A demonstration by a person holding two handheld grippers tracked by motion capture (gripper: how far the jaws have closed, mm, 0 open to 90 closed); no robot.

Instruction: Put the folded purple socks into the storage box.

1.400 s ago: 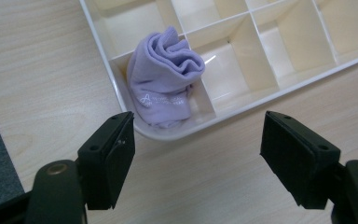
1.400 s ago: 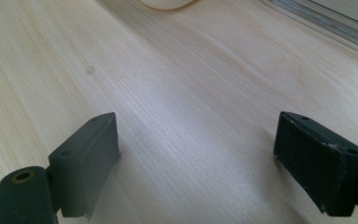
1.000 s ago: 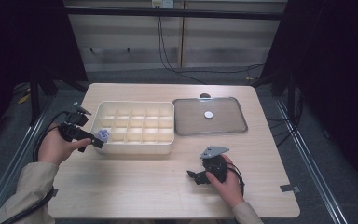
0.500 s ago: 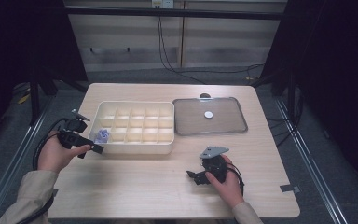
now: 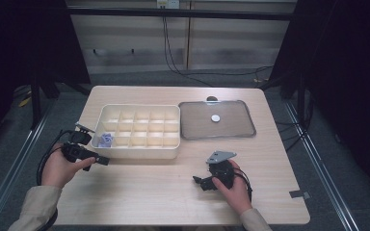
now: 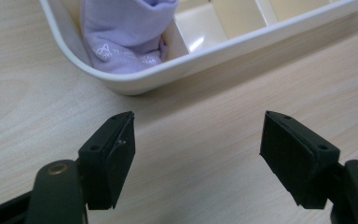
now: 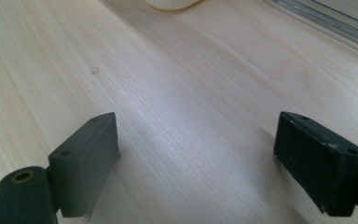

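A cream divided tray (image 5: 139, 150) stands on the wooden table, and a rolled lilac sock (image 5: 105, 140) lies in its near-left corner compartment. In the left gripper view the sock (image 6: 121, 32) sits inside the tray wall (image 6: 177, 70). My left gripper (image 5: 101, 160) is low over the table just outside that corner, open, with only bare wood between its jaws (image 6: 198, 154). My right gripper (image 5: 198, 181) rests near the table's front, right of centre, open over bare wood (image 7: 196, 158).
A grey metal lid-like tray (image 5: 217, 130) with a small white disc (image 5: 215, 118) lies right of the cream tray. Black cables trail from both grippers. A dark tape mark (image 5: 296, 194) sits near the table's right front corner.
My left gripper held the lilac sock above the tray's left corner; the sock now lies in the corner compartment and the gripper has drawn back and down, empty. The right gripper has not moved.
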